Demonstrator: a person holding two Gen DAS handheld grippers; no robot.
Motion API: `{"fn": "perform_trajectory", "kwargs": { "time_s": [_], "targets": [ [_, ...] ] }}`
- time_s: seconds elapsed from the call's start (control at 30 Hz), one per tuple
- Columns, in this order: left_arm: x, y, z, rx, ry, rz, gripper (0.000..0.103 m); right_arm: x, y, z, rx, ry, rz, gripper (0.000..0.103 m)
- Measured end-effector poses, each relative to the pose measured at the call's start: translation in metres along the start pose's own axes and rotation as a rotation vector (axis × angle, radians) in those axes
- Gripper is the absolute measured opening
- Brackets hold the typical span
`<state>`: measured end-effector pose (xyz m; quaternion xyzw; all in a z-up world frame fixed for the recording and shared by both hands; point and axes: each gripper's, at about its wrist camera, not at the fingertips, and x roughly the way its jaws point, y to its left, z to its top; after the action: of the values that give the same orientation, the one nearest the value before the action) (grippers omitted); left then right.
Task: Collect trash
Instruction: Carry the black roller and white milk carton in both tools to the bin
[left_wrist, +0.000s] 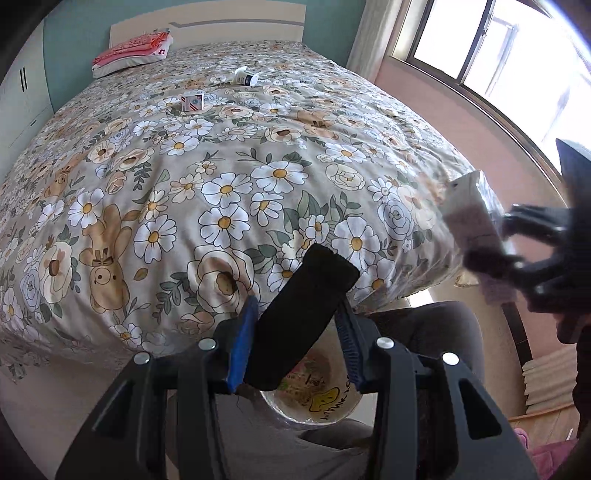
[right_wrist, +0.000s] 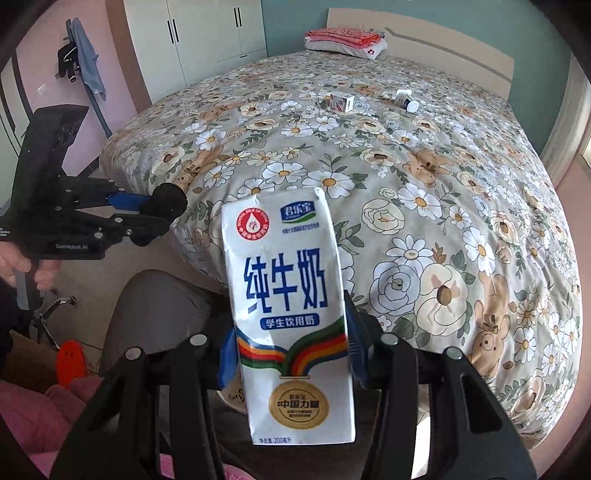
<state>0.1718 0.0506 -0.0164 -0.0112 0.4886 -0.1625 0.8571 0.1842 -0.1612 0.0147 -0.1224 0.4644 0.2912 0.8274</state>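
Closest in, the right gripper is clamped on a white milk carton, its blue pads pressing the carton's two sides low down, so the carton stands up between the fingers. The left gripper is closed in the same way on a black, soft-looking object; what it is cannot be told. Directly beneath both grippers sits a bin lined with a printed plastic bag, its mouth partly hidden by the held items. A dark chair stands beside it, and a person's hand grips the left tool's handle.

Both pieces of trash appear to be at the drop-off step, poised above the bin. The next move calls for centring each item over the opening and spreading the fingers so it falls clear inside.

Farther off, on the flowered bedspread, a small box and a white bottle lie near each other, likely the next pickups. A folded pink pile rests by the headboard.
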Motion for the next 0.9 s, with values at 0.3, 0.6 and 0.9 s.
{"fn": "perform_trajectory", "kwargs": {
  "time_s": [0.3, 0.6, 0.9],
  "targets": [
    [0.076, 0.006, -0.052, -0.041, 0.173, -0.036, 0.044, 0.085, 0.005, -0.054, 0.017, 0.17, 0.049, 0.049],
    [0.142, -0.001, -0.094, -0.057, 0.323, -0.061, 0.044, 0.165, 0.027, -0.11, 0.009, 0.333, 0.094, 0.049],
    [0.199, -0.001, -0.119, -0.106, 0.405, -0.08, 0.044, 0.23, 0.038, -0.144, 0.051, 0.448, 0.121, 0.049]
  ]
}}
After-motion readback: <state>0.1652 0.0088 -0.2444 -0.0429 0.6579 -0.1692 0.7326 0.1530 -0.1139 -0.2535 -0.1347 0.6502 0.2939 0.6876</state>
